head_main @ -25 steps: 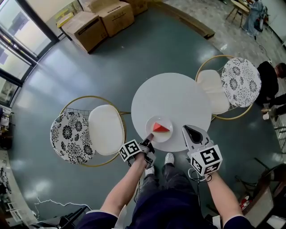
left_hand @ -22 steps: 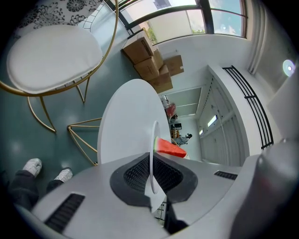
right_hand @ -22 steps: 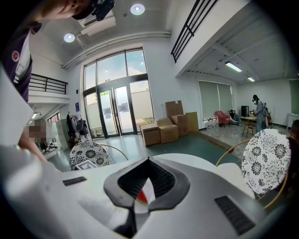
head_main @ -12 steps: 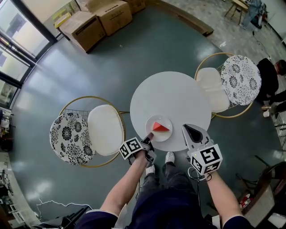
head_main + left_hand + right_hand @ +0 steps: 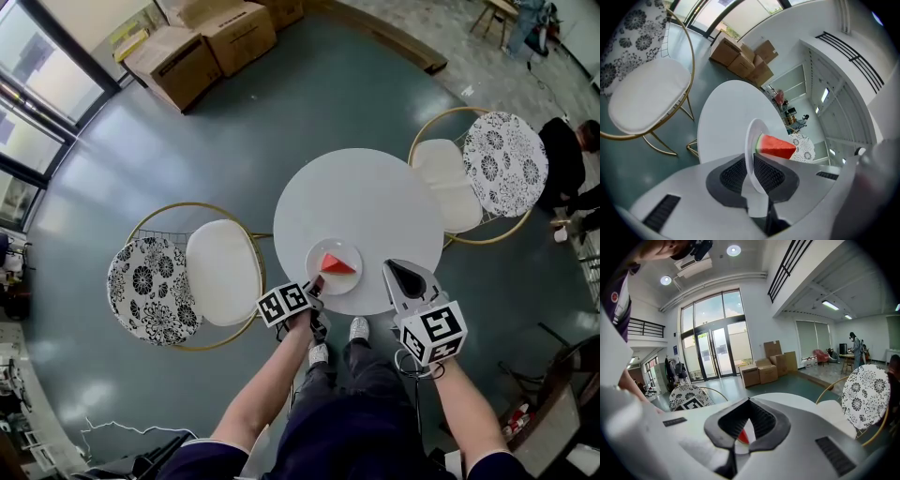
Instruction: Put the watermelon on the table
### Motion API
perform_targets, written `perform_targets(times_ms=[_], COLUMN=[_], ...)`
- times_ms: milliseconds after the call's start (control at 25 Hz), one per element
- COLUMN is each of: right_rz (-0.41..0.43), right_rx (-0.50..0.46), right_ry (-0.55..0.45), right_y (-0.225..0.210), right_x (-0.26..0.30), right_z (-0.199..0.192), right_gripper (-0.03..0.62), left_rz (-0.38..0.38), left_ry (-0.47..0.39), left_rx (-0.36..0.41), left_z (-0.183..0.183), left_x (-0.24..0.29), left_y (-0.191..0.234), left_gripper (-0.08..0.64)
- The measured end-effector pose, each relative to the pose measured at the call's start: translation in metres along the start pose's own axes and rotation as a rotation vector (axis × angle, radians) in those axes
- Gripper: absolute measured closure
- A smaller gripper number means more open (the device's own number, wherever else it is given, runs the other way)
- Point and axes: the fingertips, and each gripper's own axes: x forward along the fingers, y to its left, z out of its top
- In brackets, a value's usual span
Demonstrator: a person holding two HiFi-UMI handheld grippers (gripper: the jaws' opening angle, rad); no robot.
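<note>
A red watermelon slice lies on a small white plate. The plate rests on the round white table near its front edge. My left gripper reaches the plate's near rim. Its jaws have just been opening; the rim still stands between the pads, which sit close on either side of it. My right gripper is shut and empty, over the table's front right edge. Through its jaws a bit of the slice shows.
A white-cushioned chair with a flowered back stands left of the table and another stands at its right. Cardboard boxes sit on the floor at the far left. A person sits at the right edge.
My left gripper has rolled, so its marker cube now faces more upward. The plate and slice stay where they were on the table. The right gripper has not moved.
</note>
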Motion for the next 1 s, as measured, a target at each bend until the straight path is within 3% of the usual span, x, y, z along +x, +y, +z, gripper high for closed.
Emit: perform_targets(times_ms=[480, 840, 1000], right_rz=[0.002, 0.013, 0.008], right_rx=[0.013, 0.003, 0.0], right_ry=[-0.003, -0.008, -0.01], right_y=[-0.001, 0.002, 0.006], right_x=[-0.009, -0.011, -0.014], right_z=[-0.004, 0.0, 0.0], right_gripper=[0.588, 0.588, 0.588], left_rz=[0.191, 0.272, 0.284], left_ry=[0.047, 0.048, 0.053], left_rx=[0.259, 0.441, 0.48], left_z=[-0.008, -0.008, -0.009], left_x=[0.002, 0.003, 0.002], left_y=[0.008, 0.008, 0.009], left_gripper=[0.452, 0.428, 0.422])
